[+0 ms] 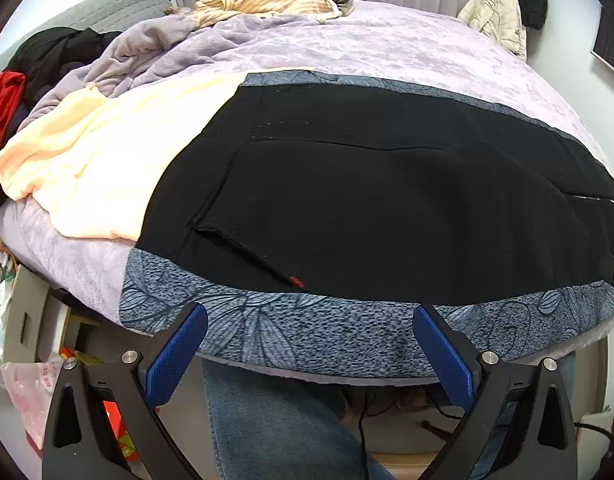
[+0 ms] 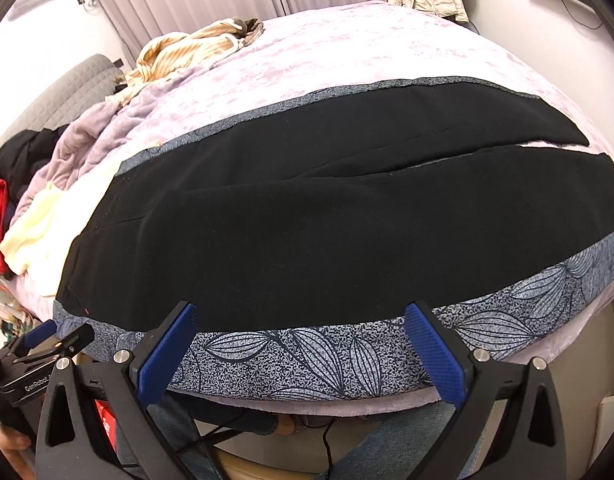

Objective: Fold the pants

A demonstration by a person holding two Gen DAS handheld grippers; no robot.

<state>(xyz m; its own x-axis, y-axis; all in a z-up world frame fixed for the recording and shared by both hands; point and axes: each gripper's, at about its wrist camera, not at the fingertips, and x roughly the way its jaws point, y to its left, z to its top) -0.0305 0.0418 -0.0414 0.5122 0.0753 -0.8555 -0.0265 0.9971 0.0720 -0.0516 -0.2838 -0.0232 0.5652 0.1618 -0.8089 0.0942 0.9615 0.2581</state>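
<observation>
Two grippers, left (image 1: 310,314) and right (image 2: 301,312), hover at the bed's near edge, jaws spread, empty. Pants (image 1: 387,200) lie flat on a blue mat (image 1: 307,332). Fold not started; next: pinch the near hem and waistband.

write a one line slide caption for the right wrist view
Open right tongs poised at the near edge of black pants laid flat on a blue leaf-print mat over a lilac bed.
</observation>
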